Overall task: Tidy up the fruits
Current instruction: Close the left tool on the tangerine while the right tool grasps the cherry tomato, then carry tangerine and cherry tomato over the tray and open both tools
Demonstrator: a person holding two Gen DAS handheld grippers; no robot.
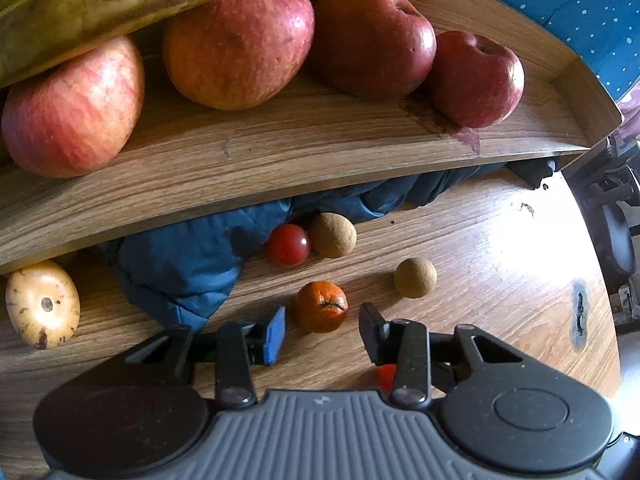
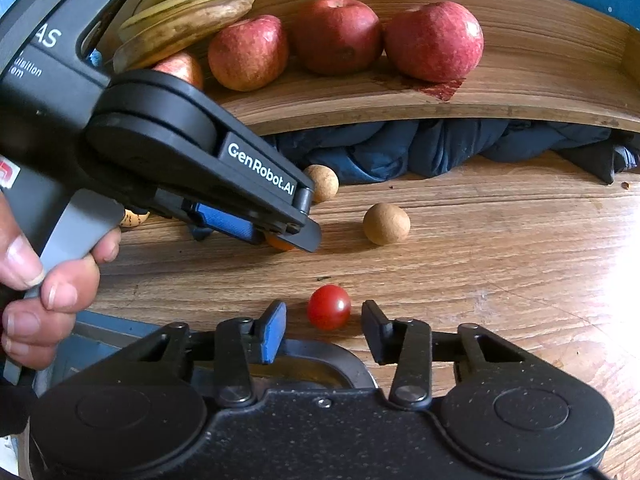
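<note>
Open and empty, the left tongs (image 1: 322, 330) straddle an orange (image 1: 321, 306) and the right tongs (image 2: 324, 330) a tomato (image 2: 329, 306) on the worktop (image 2: 500, 264); apples (image 2: 336, 40) already fill the tray (image 2: 520, 96).

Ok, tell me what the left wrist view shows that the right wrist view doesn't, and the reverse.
Only the left wrist view shows the whole small orange, lying ahead between the open left gripper fingers, and the whole pale yellow fruit under the shelf.

Only the right wrist view shows the hand holding the left gripper, the cherry tomato between the open right gripper fingers, and the full banana bunch.

Both show four red apples on the wooden shelf, two tan cork-like balls, blue cloth and the table.
</note>
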